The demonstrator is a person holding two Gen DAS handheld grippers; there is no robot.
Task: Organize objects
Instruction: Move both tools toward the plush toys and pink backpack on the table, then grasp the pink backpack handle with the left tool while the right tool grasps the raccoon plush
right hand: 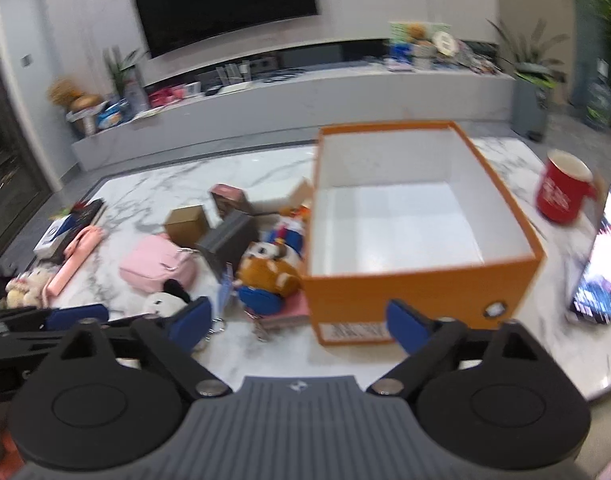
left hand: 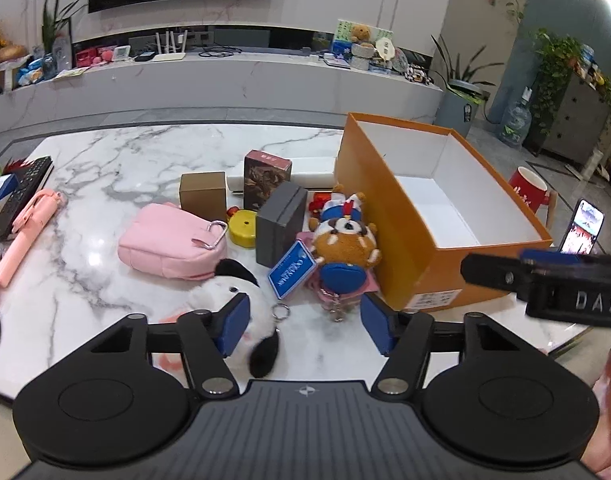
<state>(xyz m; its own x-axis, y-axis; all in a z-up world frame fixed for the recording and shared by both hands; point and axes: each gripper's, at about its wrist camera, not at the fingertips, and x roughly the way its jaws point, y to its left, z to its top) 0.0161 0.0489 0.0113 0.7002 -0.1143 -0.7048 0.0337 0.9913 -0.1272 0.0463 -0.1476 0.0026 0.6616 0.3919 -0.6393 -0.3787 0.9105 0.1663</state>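
- My left claw (left hand: 305, 322) sits low in the left wrist frame, jaws apart and gripping nothing; its left pad is just in front of the white plush (left hand: 241, 300) with black ears.
- The brown bear plush (left hand: 345, 246) lies at centre frame, against the orange box (left hand: 389, 216).
- That box stands open at centre right, its white inside bare.
- The pink pouch (left hand: 167, 244) and grey box (left hand: 279, 224) lie left of the bear.
- My right claw (right hand: 295, 322) is released too, pads spread before the orange box's near wall, nothing between them.
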